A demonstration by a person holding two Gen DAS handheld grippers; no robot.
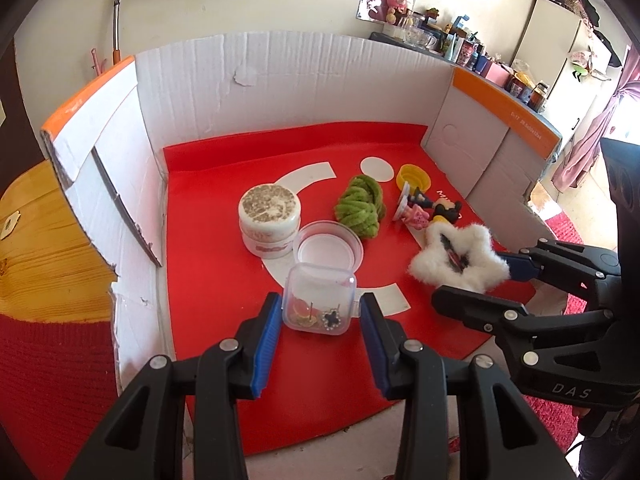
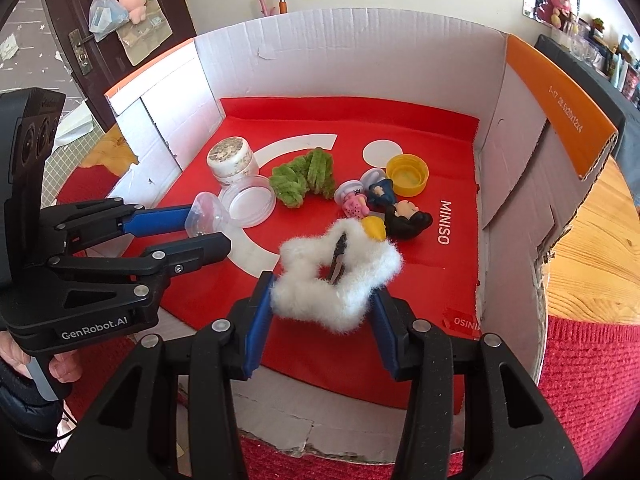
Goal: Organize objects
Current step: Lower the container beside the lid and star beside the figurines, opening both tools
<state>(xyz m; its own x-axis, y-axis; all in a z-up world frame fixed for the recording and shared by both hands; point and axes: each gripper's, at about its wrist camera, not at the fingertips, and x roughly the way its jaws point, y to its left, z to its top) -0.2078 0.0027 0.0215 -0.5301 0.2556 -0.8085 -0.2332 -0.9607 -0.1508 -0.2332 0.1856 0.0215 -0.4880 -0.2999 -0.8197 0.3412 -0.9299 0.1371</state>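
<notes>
A small clear plastic box [image 1: 320, 300] with earrings inside sits on the red mat [image 1: 216, 288]. My left gripper [image 1: 320, 320] is open around it, fingers on either side, not touching; in the right wrist view the box [image 2: 206, 212] lies between its fingers. A white fluffy star hair clip [image 2: 336, 276] lies on the mat. My right gripper [image 2: 324, 308] is open around the clip's near edge; the clip also shows in the left wrist view [image 1: 460, 264].
A white jar [image 1: 270, 220], a clear round lid [image 1: 328, 246], a green fuzzy scrunchie [image 1: 360, 206], cartoon figurines [image 1: 428, 210] and a yellow cap [image 1: 414, 176] lie on the mat. White cardboard walls [image 1: 280, 80] surround it.
</notes>
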